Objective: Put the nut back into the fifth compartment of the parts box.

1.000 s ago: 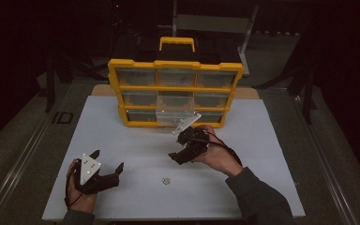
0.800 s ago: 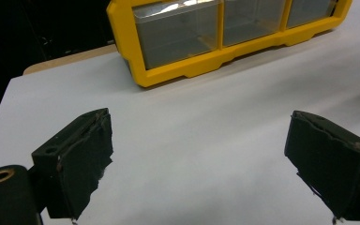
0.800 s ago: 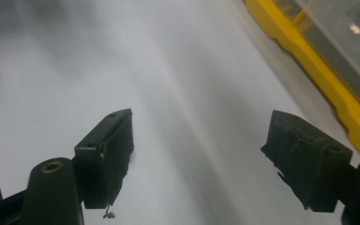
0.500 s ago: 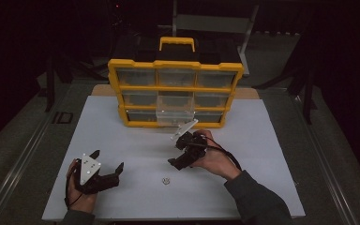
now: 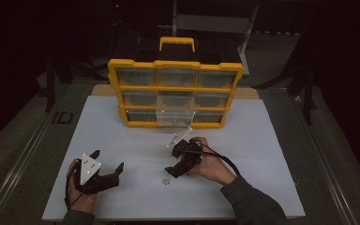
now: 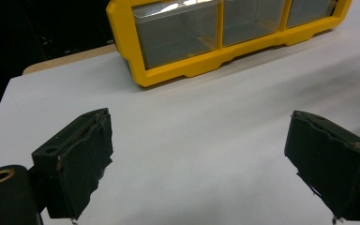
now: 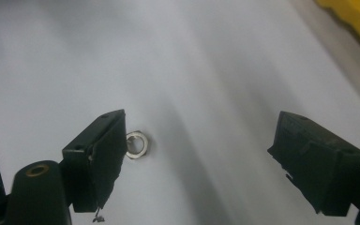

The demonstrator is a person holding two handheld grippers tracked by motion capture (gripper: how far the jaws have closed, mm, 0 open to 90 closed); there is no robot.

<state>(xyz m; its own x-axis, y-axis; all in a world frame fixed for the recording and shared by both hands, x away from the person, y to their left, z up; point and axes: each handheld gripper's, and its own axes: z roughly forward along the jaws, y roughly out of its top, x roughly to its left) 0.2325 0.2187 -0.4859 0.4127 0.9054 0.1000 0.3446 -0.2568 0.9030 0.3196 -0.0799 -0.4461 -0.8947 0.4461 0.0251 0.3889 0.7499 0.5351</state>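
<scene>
A small metal nut (image 5: 166, 181) lies flat on the white table top (image 5: 262, 154). My right gripper (image 5: 173, 162) hangs just above and behind it, tilted down. In the right gripper view the nut (image 7: 136, 144) sits right beside the left jaw, partly hidden by it, and no pad presses on it. The right gripper (image 7: 201, 140) is open, and its jaws have just been opening further. My left gripper (image 5: 107, 162) rests at the front left, open, with only bare table in the gap of the left gripper (image 6: 197, 140).
A yellow organizer (image 5: 176, 89) with clear drawers stands at the back of the table, its lower middle drawer (image 5: 174, 117) pulled out. The organizer's corner (image 6: 178, 70) lies ahead of the left gripper. The table's front edge runs just below both hands.
My right gripper has come down and toward the front, closer to the nut. The left gripper has stayed put.
</scene>
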